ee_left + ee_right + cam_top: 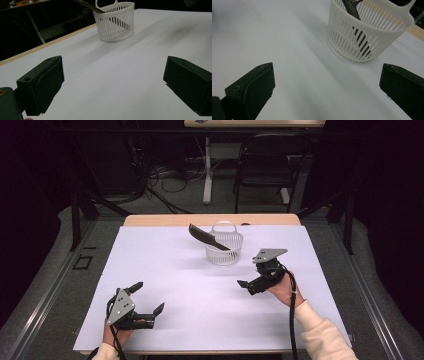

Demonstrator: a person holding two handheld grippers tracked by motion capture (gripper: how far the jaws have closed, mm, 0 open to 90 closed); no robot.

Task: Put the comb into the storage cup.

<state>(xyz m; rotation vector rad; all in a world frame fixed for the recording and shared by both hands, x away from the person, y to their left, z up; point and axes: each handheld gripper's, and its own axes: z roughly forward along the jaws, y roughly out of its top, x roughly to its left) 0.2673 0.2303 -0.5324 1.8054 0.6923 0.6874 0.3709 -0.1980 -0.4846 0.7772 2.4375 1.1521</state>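
A white slatted basket with a loop handle stands on the white sheet at the table's far middle. A dark comb leans in it, its upper end sticking out over the left rim. My left gripper is held low at the near left, open and with nothing between its jaws. My right gripper hovers just right of and nearer than the basket, open too and holding nothing. The left gripper view has the basket far ahead with the comb. In the right gripper view the basket and comb are close ahead.
The white sheet covers most of the table, and a wooden strip shows along the far edge. Beyond the table stand a black chair and a white desk leg, with cables on the floor.
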